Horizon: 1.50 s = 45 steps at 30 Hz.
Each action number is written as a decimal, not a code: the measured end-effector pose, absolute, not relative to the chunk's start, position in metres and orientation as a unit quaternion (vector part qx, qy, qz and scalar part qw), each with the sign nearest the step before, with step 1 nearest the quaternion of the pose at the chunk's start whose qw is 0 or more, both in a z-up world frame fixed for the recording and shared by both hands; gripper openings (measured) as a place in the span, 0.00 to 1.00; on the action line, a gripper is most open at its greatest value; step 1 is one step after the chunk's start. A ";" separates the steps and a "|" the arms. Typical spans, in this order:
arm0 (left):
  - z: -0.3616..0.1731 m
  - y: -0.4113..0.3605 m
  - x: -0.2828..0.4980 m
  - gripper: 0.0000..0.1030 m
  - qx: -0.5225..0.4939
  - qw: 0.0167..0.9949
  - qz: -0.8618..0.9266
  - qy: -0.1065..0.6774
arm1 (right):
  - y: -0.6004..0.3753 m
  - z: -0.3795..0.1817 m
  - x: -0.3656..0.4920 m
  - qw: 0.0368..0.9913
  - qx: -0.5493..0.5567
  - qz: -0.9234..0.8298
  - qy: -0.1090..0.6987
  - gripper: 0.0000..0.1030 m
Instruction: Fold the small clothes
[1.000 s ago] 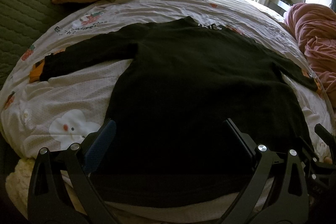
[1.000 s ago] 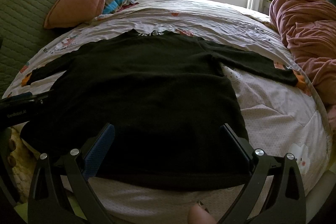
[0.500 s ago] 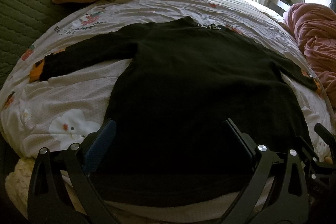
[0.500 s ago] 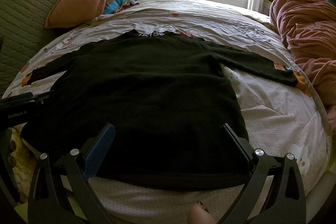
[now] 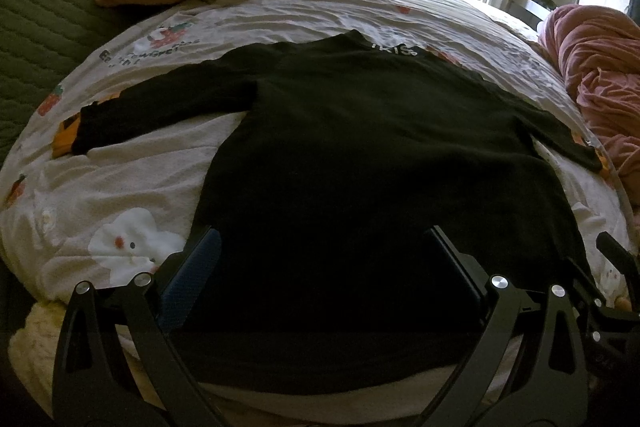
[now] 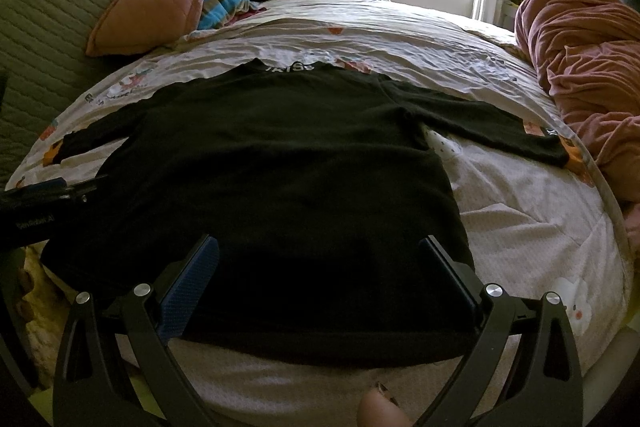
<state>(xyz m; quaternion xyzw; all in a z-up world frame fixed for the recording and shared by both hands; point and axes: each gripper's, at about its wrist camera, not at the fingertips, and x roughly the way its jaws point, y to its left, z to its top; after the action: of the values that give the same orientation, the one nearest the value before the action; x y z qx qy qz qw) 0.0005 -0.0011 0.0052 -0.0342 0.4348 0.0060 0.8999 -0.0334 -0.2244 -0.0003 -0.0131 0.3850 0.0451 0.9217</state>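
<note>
- Hovering over the hem of the black sweater, left tongs and right tongs gaping apart, gripping nothing.
- Lying flat on the bed, sleeves spreading outward.
- Leaning against the headboard beyond, pink pillow.

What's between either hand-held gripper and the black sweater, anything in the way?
Nothing visible. The black sweater lies flat on the bedspread, sleeves spread. Left hand-held gripper and right hand-held gripper are both open over its hem. Pink pillow and pink blanket sit off to the sides.
</note>
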 end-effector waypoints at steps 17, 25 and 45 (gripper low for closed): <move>0.011 -0.014 0.030 0.92 -0.023 0.900 0.001 0.435 | -0.229 0.011 0.008 0.921 0.016 0.056 0.385 0.96; 0.015 -0.016 0.053 0.92 -0.026 0.898 -0.001 0.440 | -0.240 0.019 0.038 0.924 0.032 0.050 0.378 0.96; 0.020 -0.015 0.113 0.92 -0.048 0.893 0.010 0.447 | -0.298 0.023 0.099 0.925 0.084 -0.007 0.371 0.96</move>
<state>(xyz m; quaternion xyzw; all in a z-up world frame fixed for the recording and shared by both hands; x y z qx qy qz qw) 0.1132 -0.0149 0.0203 -0.0483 0.4474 0.0098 0.8930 0.0991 -0.2977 0.0226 0.0840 0.3710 -0.0065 0.9248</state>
